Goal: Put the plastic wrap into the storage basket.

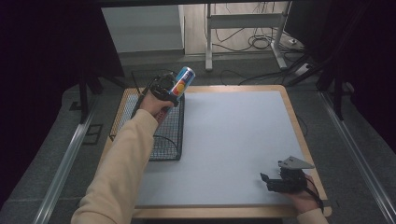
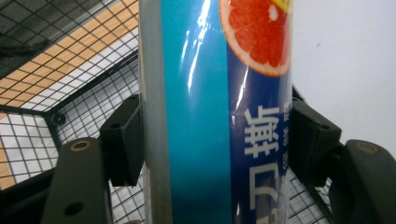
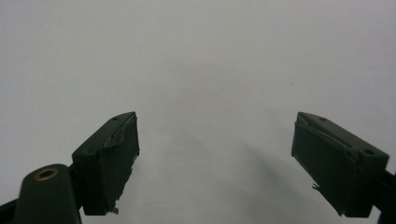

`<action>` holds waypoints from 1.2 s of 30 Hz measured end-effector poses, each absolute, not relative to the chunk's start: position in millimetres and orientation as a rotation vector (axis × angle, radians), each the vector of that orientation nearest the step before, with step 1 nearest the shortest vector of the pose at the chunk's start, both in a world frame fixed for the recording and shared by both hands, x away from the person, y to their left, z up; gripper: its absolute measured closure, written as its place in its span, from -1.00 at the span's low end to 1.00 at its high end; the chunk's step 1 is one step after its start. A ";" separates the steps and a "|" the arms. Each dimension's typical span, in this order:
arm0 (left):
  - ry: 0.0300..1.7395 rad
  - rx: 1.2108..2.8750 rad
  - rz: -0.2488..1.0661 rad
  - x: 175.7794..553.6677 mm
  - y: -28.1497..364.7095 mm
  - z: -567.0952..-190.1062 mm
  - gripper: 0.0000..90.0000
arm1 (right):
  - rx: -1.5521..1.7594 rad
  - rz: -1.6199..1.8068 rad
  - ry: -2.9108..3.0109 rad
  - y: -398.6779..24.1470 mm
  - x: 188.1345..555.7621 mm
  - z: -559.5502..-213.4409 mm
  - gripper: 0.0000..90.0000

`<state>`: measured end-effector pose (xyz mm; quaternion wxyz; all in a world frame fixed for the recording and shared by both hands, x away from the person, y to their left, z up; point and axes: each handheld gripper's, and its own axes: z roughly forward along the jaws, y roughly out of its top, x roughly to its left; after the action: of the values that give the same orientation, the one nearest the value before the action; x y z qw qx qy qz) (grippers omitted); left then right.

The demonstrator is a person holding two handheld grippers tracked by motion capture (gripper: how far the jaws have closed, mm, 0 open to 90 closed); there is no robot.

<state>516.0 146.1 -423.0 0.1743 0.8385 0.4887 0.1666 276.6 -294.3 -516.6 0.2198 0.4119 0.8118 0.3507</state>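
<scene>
A blue and teal drink can (image 1: 181, 80) with a grapefruit picture is held in the air over the far end of a black wire basket (image 1: 163, 135) at the table's left. My left gripper (image 1: 170, 91) is shut on the can, tilted up and to the right. In the left gripper view the can (image 2: 215, 112) stands between both pads (image 2: 122, 140), with the basket's mesh (image 2: 56, 74) below it. My right gripper (image 1: 266, 179) rests low at the table's near right corner, open. Its pads (image 3: 112, 158) stand wide apart over bare grey table (image 3: 201, 65).
The grey table top (image 1: 233, 135) has a wooden rim. Beyond the far edge are desk legs and cables on the floor (image 1: 247, 42). Dark curtains hang at both sides.
</scene>
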 end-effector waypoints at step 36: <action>1.413 2.388 0.578 523.1 141.8 -422.3 -0.47 | 1.135 0.970 2.248 -293.4 275.0 -516.0 -0.66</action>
<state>523.1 141.8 -422.3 0.1532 0.8325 0.4927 0.2017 275.0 -293.4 -516.0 0.2195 0.4104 0.8128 0.3505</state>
